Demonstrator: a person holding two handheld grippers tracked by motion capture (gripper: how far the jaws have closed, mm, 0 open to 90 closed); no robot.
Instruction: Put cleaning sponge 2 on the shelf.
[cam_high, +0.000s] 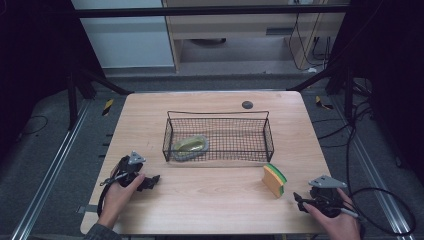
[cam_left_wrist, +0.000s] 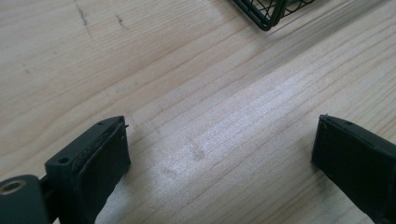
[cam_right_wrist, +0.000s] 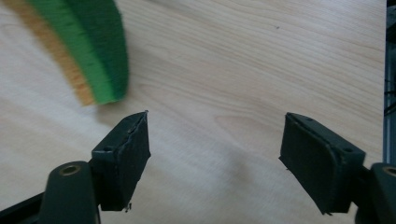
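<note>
Sponge (cam_high: 274, 179) stands just beside the gaping right claw (cam_high: 300, 202).

My light, wood-grained worktop (cam_high: 215, 200) with rounded corners carries a black wire-mesh basket (cam_high: 218, 136) at its centre. A small dark round disc (cam_high: 247, 104) lies on the wood near the far edge, behind the basket. A yellow sponge with a green scouring layer (cam_high: 275, 179) stands on edge just off the basket's near right corner. My left hand-held gripper (cam_high: 148, 182) and right hand-held gripper (cam_high: 300, 201) rest low on the near part of the worktop, well apart.
</note>
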